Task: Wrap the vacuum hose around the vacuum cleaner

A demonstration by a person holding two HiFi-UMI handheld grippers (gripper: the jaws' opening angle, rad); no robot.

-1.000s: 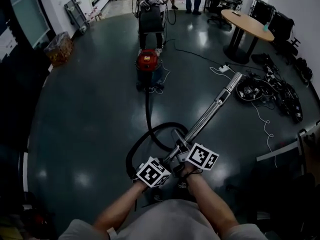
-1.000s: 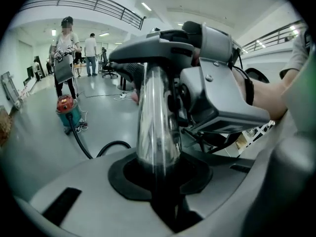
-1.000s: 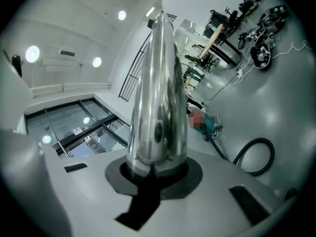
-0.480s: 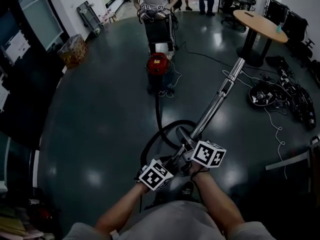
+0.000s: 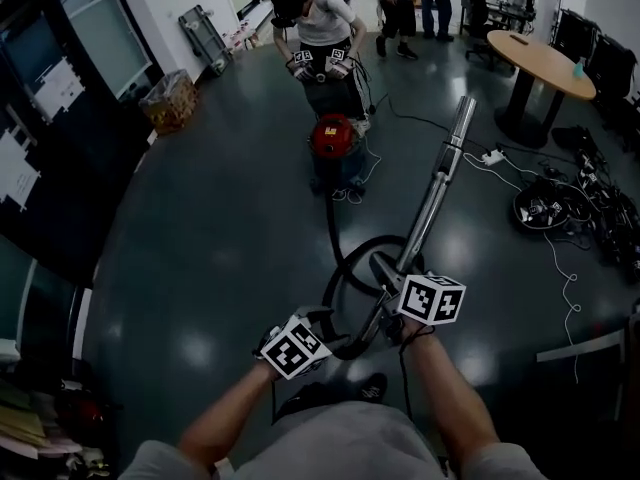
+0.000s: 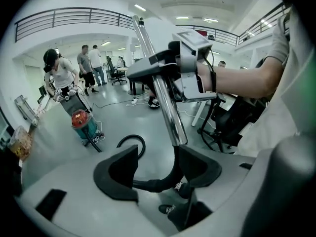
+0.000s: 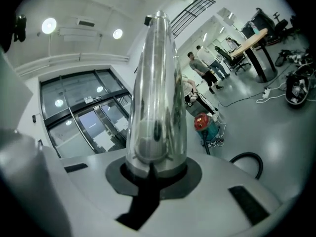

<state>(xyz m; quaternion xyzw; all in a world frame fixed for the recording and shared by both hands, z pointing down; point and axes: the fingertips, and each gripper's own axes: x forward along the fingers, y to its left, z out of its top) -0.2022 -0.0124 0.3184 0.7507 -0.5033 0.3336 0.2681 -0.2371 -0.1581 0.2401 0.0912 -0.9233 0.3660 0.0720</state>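
Head view looks steeply down across the floor [image 5: 200,228] toward the red vacuum cleaner [image 5: 333,136]. Left gripper view, low and close, faces that same cleaner; right gripper view, tight against the metal wand [image 7: 155,93], catches it too.

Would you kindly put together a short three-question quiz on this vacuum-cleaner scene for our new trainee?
1. Which thing does the right gripper clamp? A) the shiny metal wand tube B) the black flexible hose C) the white floor cable
2. True or false: the red-topped canister vacuum cleaner stands on the round wooden table.
3. In what state are the jaws of the left gripper?
Key: 1 A. 2 False: it stands on the dark floor. 3 Open: they have just been opening, with the hose between them, unclamped.
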